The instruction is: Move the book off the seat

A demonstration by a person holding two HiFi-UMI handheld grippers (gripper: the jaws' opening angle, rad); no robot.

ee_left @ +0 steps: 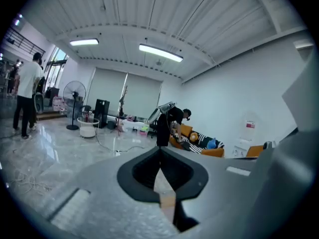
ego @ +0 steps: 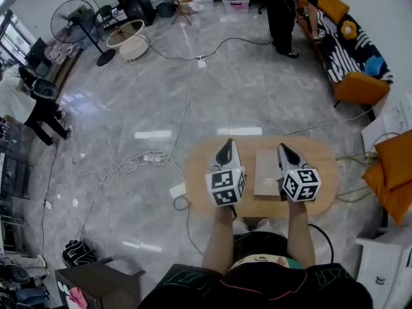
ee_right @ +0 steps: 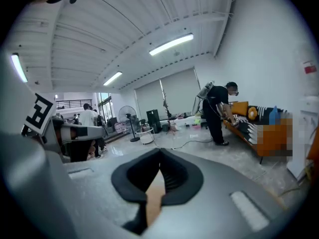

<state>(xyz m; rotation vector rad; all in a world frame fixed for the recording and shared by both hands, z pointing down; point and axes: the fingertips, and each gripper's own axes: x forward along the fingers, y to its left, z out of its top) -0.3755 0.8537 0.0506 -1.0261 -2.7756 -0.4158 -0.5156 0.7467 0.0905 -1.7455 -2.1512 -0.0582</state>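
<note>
A tan book (ego: 266,172) lies flat on the oval wooden seat (ego: 199,172), right of its middle. My left gripper (ego: 226,148) hovers over the seat just left of the book, jaws shut with nothing in them. My right gripper (ego: 284,150) is over the book's right edge, also shut and empty. In the left gripper view the closed gripper (ee_left: 160,151) points out across the room, and a sliver of the wooden seat (ee_left: 167,200) shows below. The right gripper view shows the shut gripper (ee_right: 160,153) aimed level at the room. The book is hidden in both gripper views.
Cables (ego: 129,163) and a white power strip (ego: 177,190) lie on the grey floor left of the seat. Orange cushions (ego: 394,172) and a white cabinet (ego: 386,262) stand at right. A dark cabinet (ego: 96,282) stands at lower left. A person (ego: 283,11) bends over a striped sofa (ego: 347,50) far back.
</note>
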